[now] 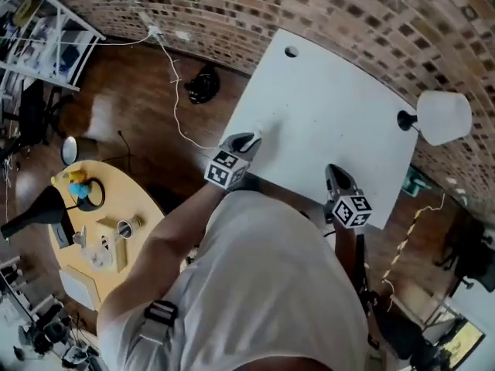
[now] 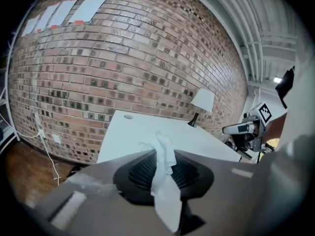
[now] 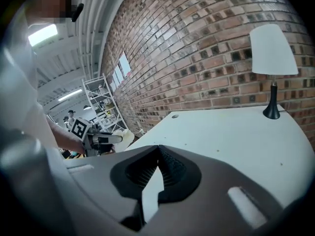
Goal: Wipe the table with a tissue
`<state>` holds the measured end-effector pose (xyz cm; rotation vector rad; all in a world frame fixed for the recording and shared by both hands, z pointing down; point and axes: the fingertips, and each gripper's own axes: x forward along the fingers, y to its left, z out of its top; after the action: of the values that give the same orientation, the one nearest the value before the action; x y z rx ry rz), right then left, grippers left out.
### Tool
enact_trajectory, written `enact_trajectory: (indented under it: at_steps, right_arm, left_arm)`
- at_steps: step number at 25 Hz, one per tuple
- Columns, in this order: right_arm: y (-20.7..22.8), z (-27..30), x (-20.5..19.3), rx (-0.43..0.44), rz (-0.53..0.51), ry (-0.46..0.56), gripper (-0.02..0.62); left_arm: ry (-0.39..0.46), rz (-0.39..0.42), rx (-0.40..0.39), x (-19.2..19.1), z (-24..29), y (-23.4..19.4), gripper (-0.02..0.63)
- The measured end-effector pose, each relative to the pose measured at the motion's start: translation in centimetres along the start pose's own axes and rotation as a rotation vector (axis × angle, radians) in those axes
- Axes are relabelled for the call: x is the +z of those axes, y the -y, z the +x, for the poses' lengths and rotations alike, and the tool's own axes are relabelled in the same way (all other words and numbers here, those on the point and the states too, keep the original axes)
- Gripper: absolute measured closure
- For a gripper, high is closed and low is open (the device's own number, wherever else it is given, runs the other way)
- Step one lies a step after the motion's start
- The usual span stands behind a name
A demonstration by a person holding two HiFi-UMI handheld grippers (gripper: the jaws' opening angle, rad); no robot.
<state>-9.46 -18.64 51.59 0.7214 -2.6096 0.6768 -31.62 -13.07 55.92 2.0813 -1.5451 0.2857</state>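
The white table (image 1: 325, 107) stands against a brick wall. My left gripper (image 1: 251, 139) hovers at the table's near left edge, shut on a crumpled white tissue (image 2: 162, 168) that sticks out past the jaw tips and hangs down between them. In the head view the tissue (image 1: 257, 132) shows as a small white tuft at the tip. My right gripper (image 1: 332, 168) is over the table's near edge, to the right; in its own view the right gripper (image 3: 158, 148) has its jaws meeting at the tips with nothing between them.
A white-shaded lamp (image 1: 441, 117) on a black base stands at the table's far right corner. A cable hole (image 1: 291, 51) sits near the far edge. A round wooden table (image 1: 100, 222) with small items is left of me, and a white cable (image 1: 174, 91) trails on the floor.
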Motion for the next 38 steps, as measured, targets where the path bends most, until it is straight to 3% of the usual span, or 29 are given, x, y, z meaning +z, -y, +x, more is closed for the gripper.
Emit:
enact_trajectory:
  at_steps: [4, 11, 17, 25, 33, 38]
  right_arm:
    - [1.3, -1.3, 0.9, -0.107, 0.053, 0.044, 0.588]
    - [1.0, -2.2, 1.1, -0.172, 0.091, 0.070, 0.588]
    - [1.2, -1.7, 0.1, -0.175, 0.121, 0.058, 0.588]
    - [0.6, 0.6, 1.0, -0.081, 0.119, 0.045, 0.588]
    - [3.4, 0.1, 1.7, -0.068, 0.228, 0.079, 0.588]
    - [5.7, -0.5, 2.0, -0.064, 0.257, 0.084, 0.588]
  left_arm:
    - [-0.042, 0.014, -0.053, -0.1, 2.1, -0.3, 0.528]
    - [-0.119, 0.006, -0.061, -2.0, 3.9, -2.1, 0.528]
    - [-0.169, 0.031, -0.057, -2.3, 6.6, -3.2, 0.528]
    - [-0.258, -0.011, -0.041, -1.5, 10.4, -5.1, 0.529]
    - [-0.373, 0.045, 0.084, -1.4, 12.3, -6.6, 0.532]
    - [-0.412, 0.112, 0.085, -2.2, 13.9, -5.3, 0.535]
